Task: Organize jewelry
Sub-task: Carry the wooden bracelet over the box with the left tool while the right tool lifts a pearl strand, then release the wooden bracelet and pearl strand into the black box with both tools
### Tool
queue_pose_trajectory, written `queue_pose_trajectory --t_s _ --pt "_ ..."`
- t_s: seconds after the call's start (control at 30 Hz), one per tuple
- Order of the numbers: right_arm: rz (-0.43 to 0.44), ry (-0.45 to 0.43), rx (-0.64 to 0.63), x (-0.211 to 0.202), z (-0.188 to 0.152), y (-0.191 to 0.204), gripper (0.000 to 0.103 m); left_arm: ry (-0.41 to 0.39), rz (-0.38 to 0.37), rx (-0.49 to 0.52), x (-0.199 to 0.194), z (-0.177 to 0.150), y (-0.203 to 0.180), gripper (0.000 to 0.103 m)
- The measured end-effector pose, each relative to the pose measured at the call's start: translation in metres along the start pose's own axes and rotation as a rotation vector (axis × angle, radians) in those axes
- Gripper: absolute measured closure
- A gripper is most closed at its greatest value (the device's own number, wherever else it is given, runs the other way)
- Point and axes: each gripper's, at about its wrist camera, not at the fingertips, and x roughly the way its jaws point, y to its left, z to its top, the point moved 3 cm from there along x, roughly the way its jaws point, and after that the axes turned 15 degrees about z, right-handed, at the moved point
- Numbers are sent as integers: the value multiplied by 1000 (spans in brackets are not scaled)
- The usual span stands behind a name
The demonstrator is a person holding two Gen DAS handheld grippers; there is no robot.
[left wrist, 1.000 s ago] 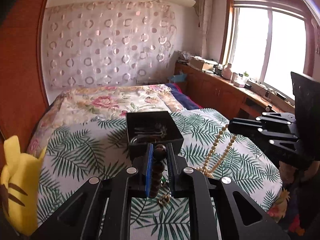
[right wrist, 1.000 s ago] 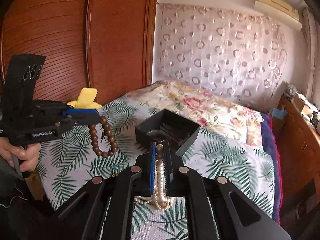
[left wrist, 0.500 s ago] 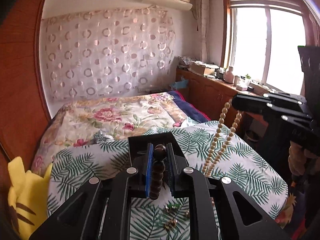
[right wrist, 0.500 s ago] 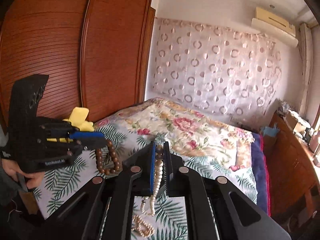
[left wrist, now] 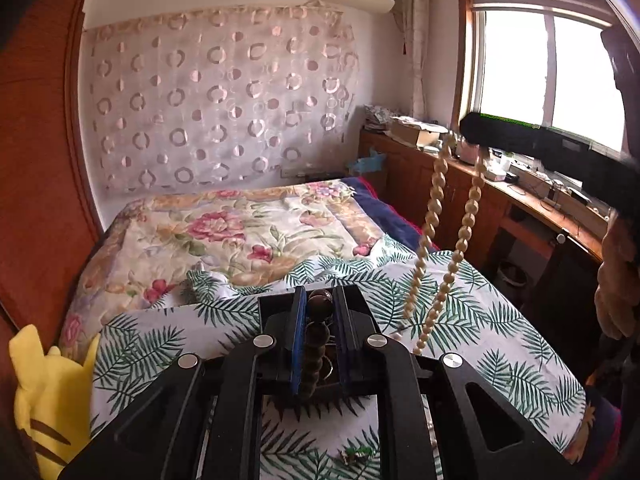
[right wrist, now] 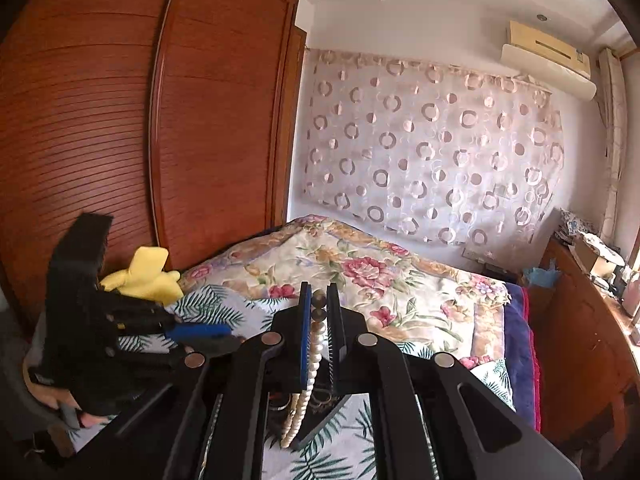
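Left tongs (left wrist: 320,312) pinch a dark wooden bead bracelet (left wrist: 316,340) at lower centre; right tongs (right wrist: 319,304) clamp a pearl necklace (right wrist: 312,364) above the bed (right wrist: 360,272).

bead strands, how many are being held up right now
2: a dark brown wooden bead strand in the left hand-held gripper, and a cream pearl strand in the right hand-held gripper. Others may lie hidden.
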Motion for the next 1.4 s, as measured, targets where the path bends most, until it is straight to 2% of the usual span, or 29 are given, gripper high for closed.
queue_pose_trajectory --t_s 0.23,0.5,0.63,0.73,0.9,0.97,1.03,1.13,1.17,1.23,1.27,1.3,1.4 --pt "0 36 14 20 3 -12 94 47 -7 7 30 -8 -5 91" --pt "9 124 68 56 -28 -25 94 126 -3 -10 57 -37 -1 87" --pt "29 167 93 74 -50 -24 94 128 7 -24 56 -48 8 74" --pt "42 199 104 86 -66 -20 94 134 15 -40 56 -56 16 71" --pt "63 250 122 107 -92 -11 94 127 36 -57 50 -65 25 50" --pt "70 269 127 114 -101 -8 94 124 55 -53 47 -69 27 38" --pt "74 282 134 119 -109 -6 94 115 67 -47 43 -73 28 34" --pt "80 288 150 120 -119 -5 93 109 85 -37 38 -77 28 24" --pt "79 285 151 119 -119 -5 91 105 91 -34 37 -77 28 20" --pt "86 276 163 116 -121 -5 78 98 98 -27 34 -80 29 17" --pt "86 267 170 114 -121 -5 64 97 99 -25 33 -82 30 16" --pt "84 262 175 112 -121 -6 61 98 98 -27 32 -84 31 15" --pt "79 241 182 103 -120 -8 61 95 97 -35 29 -87 33 10"
